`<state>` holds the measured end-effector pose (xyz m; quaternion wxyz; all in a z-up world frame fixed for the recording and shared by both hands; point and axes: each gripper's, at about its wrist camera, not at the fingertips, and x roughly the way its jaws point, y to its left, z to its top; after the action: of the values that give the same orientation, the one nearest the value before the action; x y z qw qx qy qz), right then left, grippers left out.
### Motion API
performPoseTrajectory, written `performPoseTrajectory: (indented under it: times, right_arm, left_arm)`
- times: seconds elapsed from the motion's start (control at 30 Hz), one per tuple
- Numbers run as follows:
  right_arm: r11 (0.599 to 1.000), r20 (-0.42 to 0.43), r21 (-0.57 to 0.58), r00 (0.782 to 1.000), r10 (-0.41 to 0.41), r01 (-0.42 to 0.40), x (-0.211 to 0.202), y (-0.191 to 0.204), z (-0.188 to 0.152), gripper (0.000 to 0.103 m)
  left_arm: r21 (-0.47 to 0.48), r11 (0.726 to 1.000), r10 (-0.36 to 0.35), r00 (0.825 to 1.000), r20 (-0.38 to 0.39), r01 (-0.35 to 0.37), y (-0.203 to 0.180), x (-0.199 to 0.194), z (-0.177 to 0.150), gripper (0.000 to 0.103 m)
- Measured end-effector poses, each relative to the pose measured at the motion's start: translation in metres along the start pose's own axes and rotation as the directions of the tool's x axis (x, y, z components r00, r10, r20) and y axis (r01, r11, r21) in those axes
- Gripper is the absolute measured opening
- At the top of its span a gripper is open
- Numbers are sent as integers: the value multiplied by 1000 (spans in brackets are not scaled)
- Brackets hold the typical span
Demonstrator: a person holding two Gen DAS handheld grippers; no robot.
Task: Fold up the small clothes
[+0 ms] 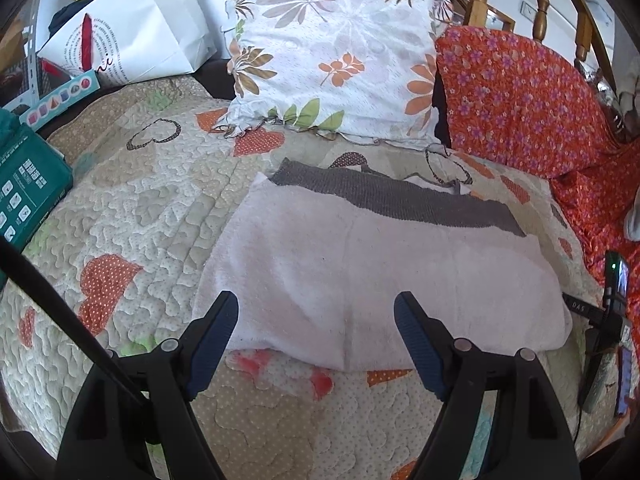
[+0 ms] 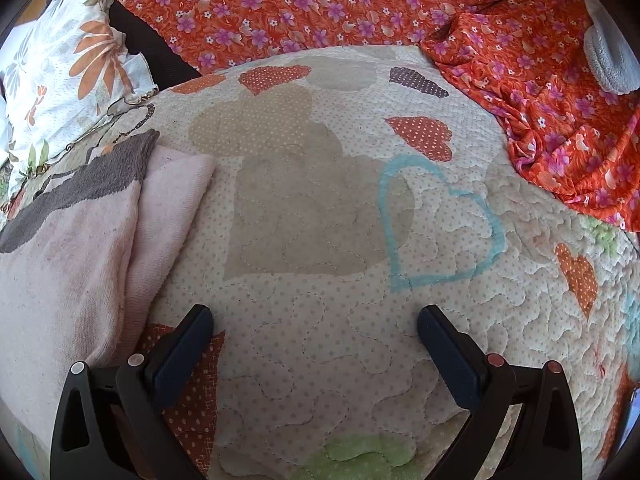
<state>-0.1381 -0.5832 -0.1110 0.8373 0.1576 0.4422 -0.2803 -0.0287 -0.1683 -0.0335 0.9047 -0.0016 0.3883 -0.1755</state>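
Observation:
A folded pale pink garment (image 1: 360, 276) with a grey band along its far edge lies flat on the quilted bedspread (image 1: 152, 208). My left gripper (image 1: 316, 304) is open and empty, its fingers over the garment's near edge. In the right wrist view the same garment (image 2: 72, 248) lies at the left, with a folded flap showing on its right side. My right gripper (image 2: 316, 316) is open and empty over the bare quilt (image 2: 320, 208), to the right of the garment.
A floral pillow (image 1: 332, 52) and an orange flowered cloth (image 1: 520, 96) lie at the head of the bed. A white paper bag (image 1: 132, 28) and a teal box (image 1: 28, 184) sit at the left. A phone on a stand (image 1: 616, 280) is at the right edge.

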Motion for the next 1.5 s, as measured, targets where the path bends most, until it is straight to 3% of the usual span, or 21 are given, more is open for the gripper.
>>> performPoseTrajectory:
  times: [0.37, 0.5, 0.63, 0.8, 1.03, 1.3, 1.5]
  right_arm:
    - [1000, 1, 0, 1000, 0, 0, 0, 0, 0, 103]
    - [1000, 2, 0, 1000, 0, 0, 0, 0, 0, 103]
    - [1000, 3, -5, 1000, -11, 11, 0, 1, 0, 103]
    - [1000, 3, 0, 1000, -4, 4, 0, 2, 0, 103]
    - [1000, 5, 8, 1000, 4, -4, 0, 4, -1, 103]
    - [1000, 6, 10, 1000, 4, -4, -1, 3, -1, 103]
    - [1000, 4, 8, 1000, 2, -2, 0, 2, -1, 103]
  left_arm:
    - [-42, 999, -22, 999, 46, 24, 7, -13, 11, 79]
    - [-28, 1000, 14, 995, 101, -11, 5, -25, 13, 80]
    - [6, 996, 82, 976, 200, -85, 4, -44, 14, 92]
    - [26, 986, 152, 939, 309, -167, 6, -59, 13, 101]
    - [2, 982, 175, 921, 348, -187, 7, -64, 13, 103]
    - [8, 984, 168, 934, 316, -179, 2, -55, 9, 103]
    - [26, 975, 193, 896, 399, -222, -5, -65, 5, 103]
